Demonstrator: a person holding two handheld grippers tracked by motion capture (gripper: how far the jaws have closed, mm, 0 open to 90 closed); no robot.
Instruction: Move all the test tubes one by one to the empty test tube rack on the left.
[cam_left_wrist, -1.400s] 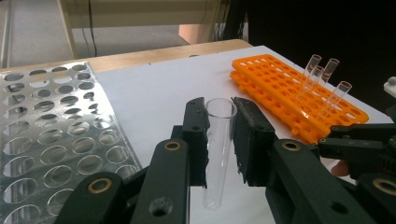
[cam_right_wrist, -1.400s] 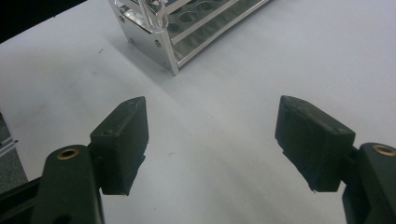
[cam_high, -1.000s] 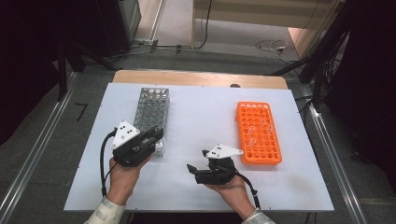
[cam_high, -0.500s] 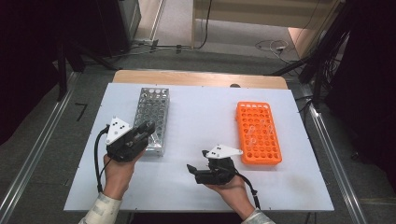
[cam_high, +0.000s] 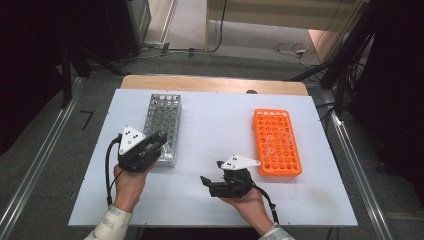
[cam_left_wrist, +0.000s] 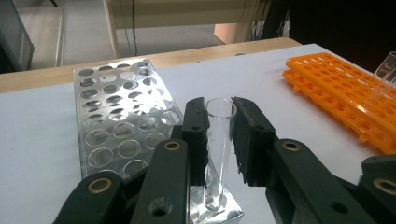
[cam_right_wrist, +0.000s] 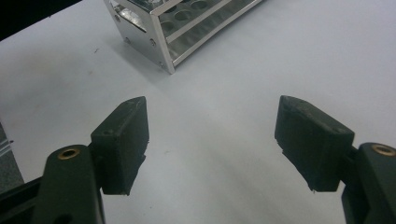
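My left gripper (cam_high: 158, 138) (cam_left_wrist: 218, 112) is shut on a clear glass test tube (cam_left_wrist: 217, 154), held upright with its open mouth between the jaw tips. It hovers over the near end of the silver metal rack (cam_high: 163, 120) (cam_left_wrist: 116, 121), and the tube's bottom is by the rack's near corner. My right gripper (cam_high: 206, 183) (cam_right_wrist: 212, 135) rests low over the white table near the front edge. It points left toward the metal rack (cam_right_wrist: 187, 28) and is open with nothing between its fingers.
An orange plastic rack (cam_high: 276, 145) (cam_left_wrist: 336, 88) lies at the right of the white table (cam_high: 215, 125), with a few clear tubes (cam_high: 272, 139) (cam_left_wrist: 385, 74) standing in it. A wooden strip (cam_high: 215, 84) runs along the table's far edge.
My left gripper has shifted slightly left and away from me with the tube, staying at the near end of the metal rack. The right gripper has kept still.
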